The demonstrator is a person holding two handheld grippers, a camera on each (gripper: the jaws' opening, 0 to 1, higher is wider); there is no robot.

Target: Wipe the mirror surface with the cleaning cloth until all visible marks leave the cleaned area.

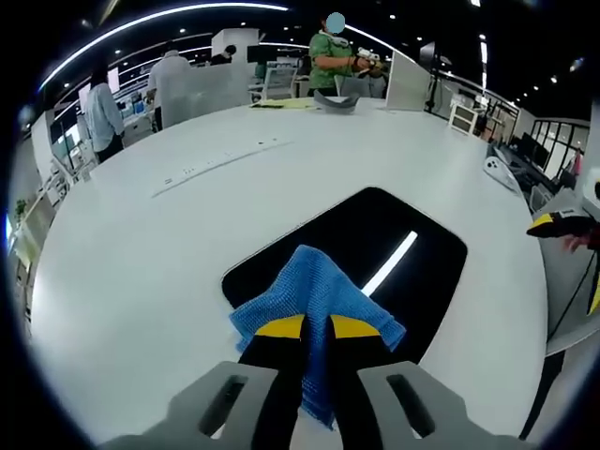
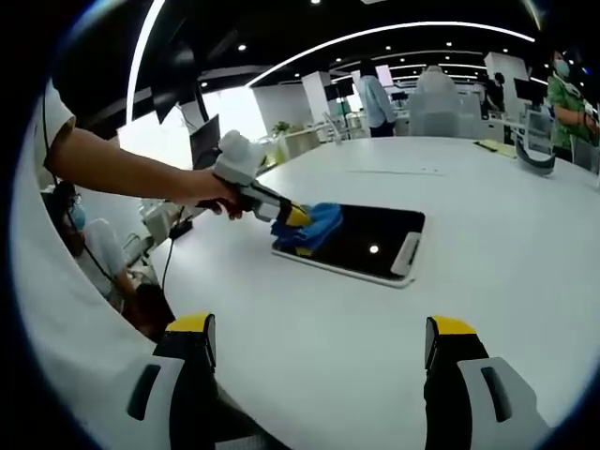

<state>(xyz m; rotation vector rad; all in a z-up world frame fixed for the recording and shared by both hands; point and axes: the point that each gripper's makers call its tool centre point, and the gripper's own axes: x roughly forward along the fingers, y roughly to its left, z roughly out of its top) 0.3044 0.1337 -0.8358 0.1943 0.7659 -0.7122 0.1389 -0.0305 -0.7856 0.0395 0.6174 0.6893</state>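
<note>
A dark rectangular mirror (image 1: 412, 281) (image 2: 375, 242) lies flat on the white table and reflects a ceiling light strip. My left gripper (image 1: 317, 330) is shut on a blue cleaning cloth (image 1: 314, 300), which it presses on the mirror's near corner. In the right gripper view the same left gripper (image 2: 298, 217), held by a person's hand, rests with the blue cloth (image 2: 314, 227) on the mirror's left end. My right gripper (image 2: 319, 342) stands wide open above the bare table, well short of the mirror, with nothing between its yellow-tipped fingers (image 2: 192, 328).
The white table (image 1: 169, 253) (image 2: 487, 309) is large and round-edged. Papers and a dark object (image 1: 333, 101) lie at its far side, where several people stand among desks. A cable (image 2: 169, 267) hangs off the table's left edge.
</note>
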